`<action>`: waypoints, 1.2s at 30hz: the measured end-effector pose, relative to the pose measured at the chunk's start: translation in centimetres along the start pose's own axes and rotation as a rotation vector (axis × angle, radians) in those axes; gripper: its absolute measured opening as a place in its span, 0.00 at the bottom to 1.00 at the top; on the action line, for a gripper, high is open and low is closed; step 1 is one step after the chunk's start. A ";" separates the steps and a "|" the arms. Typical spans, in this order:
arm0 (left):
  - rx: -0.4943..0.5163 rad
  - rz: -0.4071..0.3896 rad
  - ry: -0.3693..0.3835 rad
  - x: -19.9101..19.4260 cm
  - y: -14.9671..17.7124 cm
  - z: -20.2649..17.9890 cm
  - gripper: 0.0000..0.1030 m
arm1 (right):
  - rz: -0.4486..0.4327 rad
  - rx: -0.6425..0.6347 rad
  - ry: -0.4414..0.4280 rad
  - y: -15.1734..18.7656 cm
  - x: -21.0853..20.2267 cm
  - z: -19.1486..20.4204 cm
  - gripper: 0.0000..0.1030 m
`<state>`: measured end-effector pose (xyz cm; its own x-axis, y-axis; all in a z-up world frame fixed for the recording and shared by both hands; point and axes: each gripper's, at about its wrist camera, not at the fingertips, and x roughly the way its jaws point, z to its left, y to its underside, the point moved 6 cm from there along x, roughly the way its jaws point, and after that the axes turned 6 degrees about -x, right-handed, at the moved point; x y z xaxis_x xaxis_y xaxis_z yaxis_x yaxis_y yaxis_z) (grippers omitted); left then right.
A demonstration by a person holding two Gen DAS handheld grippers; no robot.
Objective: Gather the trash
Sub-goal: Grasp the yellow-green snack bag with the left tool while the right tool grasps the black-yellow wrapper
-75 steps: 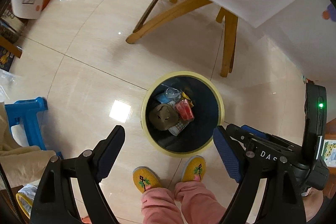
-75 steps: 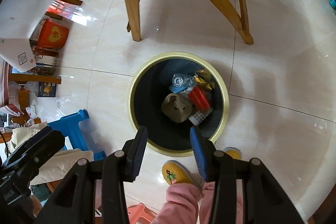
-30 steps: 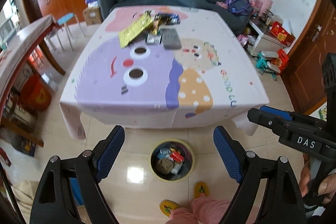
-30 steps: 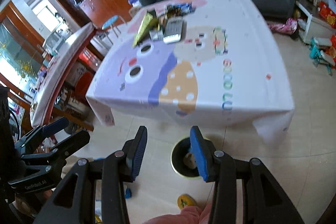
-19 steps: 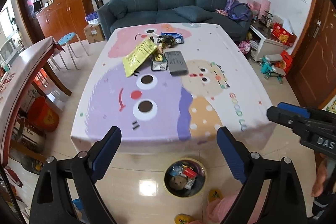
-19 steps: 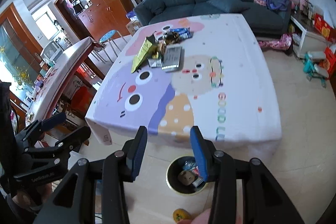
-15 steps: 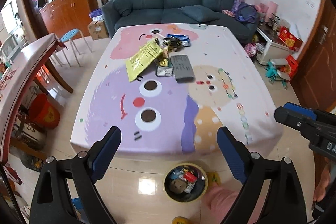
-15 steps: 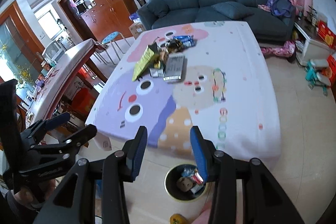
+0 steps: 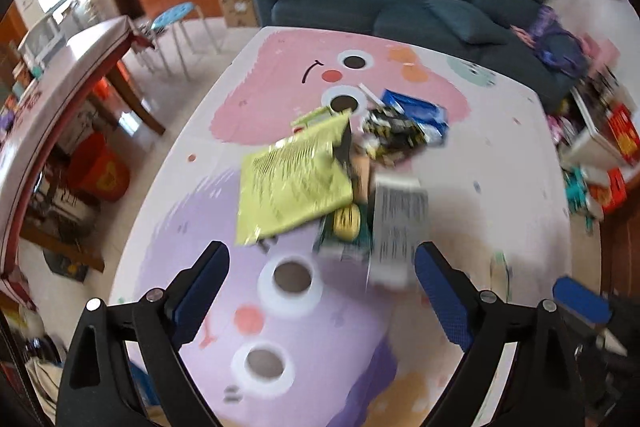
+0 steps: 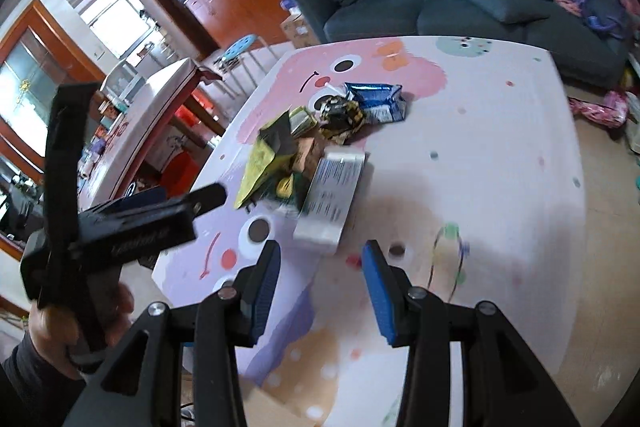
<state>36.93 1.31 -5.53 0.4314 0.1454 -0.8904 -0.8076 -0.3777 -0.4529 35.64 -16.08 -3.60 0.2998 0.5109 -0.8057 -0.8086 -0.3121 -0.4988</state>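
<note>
left gripper [image 9: 320,277]: jaws have just been opening, now spread wide, nothing between them
right gripper [image 10: 320,281]: half spread, empty
trash pile [image 9: 340,171]: frame centre, on tablecloth [image 9: 500,187]
progress: nothing gripped; yellow bag [image 9: 294,183], grey box [image 10: 332,199], blue wrapper [image 10: 378,99] left

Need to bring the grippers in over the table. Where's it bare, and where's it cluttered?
Bare tablecloth runs right of the grey box to the sofa-side edge, and in front of it toward both grippers. Clutter is bunched mid-table: yellow bag, black-yellow wrappers, blue packet.
</note>
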 end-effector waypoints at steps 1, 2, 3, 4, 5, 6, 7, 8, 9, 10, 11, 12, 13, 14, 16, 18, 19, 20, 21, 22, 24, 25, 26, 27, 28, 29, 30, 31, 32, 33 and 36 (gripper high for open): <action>-0.015 0.010 -0.006 1.0 -0.9 -0.4 0.90 | 0.007 -0.005 -0.006 -0.8 0.6 -0.5 0.42; -0.026 0.018 -0.013 2.0 -1.7 -0.8 0.90 | 0.015 -0.010 -0.015 -1.8 1.4 -1.2 0.42; -0.030 0.022 -0.023 2.7 -2.2 -1.0 0.90 | 0.019 -0.013 -0.020 -2.6 2.0 -1.7 0.42; -0.032 0.027 -0.039 3.5 -2.8 -1.3 0.90 | 0.024 -0.017 -0.030 -3.7 2.9 -2.2 0.42; -0.030 0.033 -0.054 4.4 -3.4 -1.5 0.90 | 0.026 -0.020 -0.038 -4.3 3.4 -2.4 0.42; -0.029 0.045 -0.072 5.3 -4.0 -1.6 0.90 | 0.028 -0.023 -0.050 -5.1 4.0 -2.8 0.42; -0.030 0.054 -0.087 6.1 -4.4 -1.8 0.90 | 0.027 -0.025 -0.060 -5.9 4.7 -3.0 0.42; -0.031 0.061 -0.099 6.6 -4.8 -1.9 0.90 | 0.026 -0.024 -0.066 -6.3 5.2 -3.4 0.42; -0.031 0.073 -0.119 7.2 -5.1 -1.8 0.90 | 0.027 -0.024 -0.071 -6.8 5.7 -3.6 0.42; -0.031 0.088 -0.146 8.2 -5.6 -1.9 0.90 | 0.030 -0.023 -0.077 -7.3 6.3 -3.8 0.42; -0.030 0.095 -0.161 8.7 -5.8 -1.9 0.90 | 0.033 -0.023 -0.083 -7.7 6.7 -4.0 0.42; -0.032 0.103 -0.180 9.3 -6.0 -2.0 0.90 | 0.038 -0.025 -0.091 -8.2 7.2 -4.1 0.42; -0.037 0.111 -0.195 9.8 -6.2 -2.0 0.90 | 0.043 -0.028 -0.095 -8.5 7.7 -4.2 0.42; -0.045 0.121 -0.207 10.3 -6.3 -2.0 0.90 | 0.048 -0.033 -0.098 -8.8 8.2 -4.3 0.42; -0.064 0.146 -0.226 11.6 -6.7 -2.2 0.90 | 0.063 -0.041 -0.101 -9.2 9.2 -4.6 0.42; -0.081 0.162 -0.238 12.4 -6.9 -2.2 0.90 | 0.078 -0.048 -0.103 -9.6 10.2 -4.9 0.42; -0.086 0.167 -0.241 12.8 -7.0 -2.3 0.90 | 0.084 -0.051 -0.103 -9.7 10.6 -5.1 0.42; -0.092 0.170 -0.244 13.2 -7.2 -2.5 0.90 | 0.089 -0.053 -0.103 -9.8 11.0 -5.2 0.42; -0.092 0.169 -0.252 13.5 -7.3 -2.6 0.90 | 0.093 -0.054 -0.103 -9.9 11.3 -5.3 0.42; -0.092 0.169 -0.262 13.7 -7.5 -2.6 0.90 | 0.095 -0.053 -0.104 -10.0 11.5 -5.4 0.42; -0.095 0.172 -0.272 14.1 -7.5 -2.7 0.89 | 0.100 -0.052 -0.106 -10.2 12.1 -5.7 0.42; -0.097 0.172 -0.271 14.3 -7.5 -2.7 0.85 | 0.102 -0.052 -0.107 -10.3 12.3 -5.8 0.43; -0.101 0.173 -0.275 14.4 -7.6 -2.6 0.80 | 0.103 -0.051 -0.110 -10.5 12.5 -5.9 0.47; -0.102 0.176 -0.281 14.6 -7.6 -2.5 0.78 | 0.105 -0.053 -0.115 -10.6 12.7 -5.8 0.50; -0.104 0.179 -0.284 14.7 -7.6 -2.3 0.76 | 0.107 -0.056 -0.120 -10.6 12.8 -5.8 0.52; -0.111 0.182 -0.290 14.8 -7.5 -2.1 0.75 | 0.109 -0.060 -0.123 -10.7 13.0 -5.6 0.52; -0.118 0.184 -0.292 14.8 -7.5 -1.8 0.74 | 0.111 -0.064 -0.125 -10.7 13.2 -5.4 0.52; -0.128 0.186 -0.290 14.8 -7.4 -1.4 0.70 | 0.114 -0.070 -0.126 -10.8 13.5 -5.3 0.52; -0.140 0.192 -0.286 14.9 -7.3 -1.0 0.64 | 0.115 -0.075 -0.127 -10.9 13.8 -5.2 0.52; -0.157 0.197 -0.271 14.9 -7.3 -0.6 0.62 | 0.117 -0.081 -0.127 -11.0 14.0 -5.0 0.52; -0.181 0.200 -0.245 14.8 -7.4 0.1 0.52 | 0.123 -0.094 -0.124 -11.3 14.9 -4.6 0.52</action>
<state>49.26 6.39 -15.34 0.1452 0.2589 -0.9549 -0.7723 -0.5736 -0.2730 51.60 -8.65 -11.40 0.1323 0.5569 -0.8200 -0.7829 -0.4487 -0.4311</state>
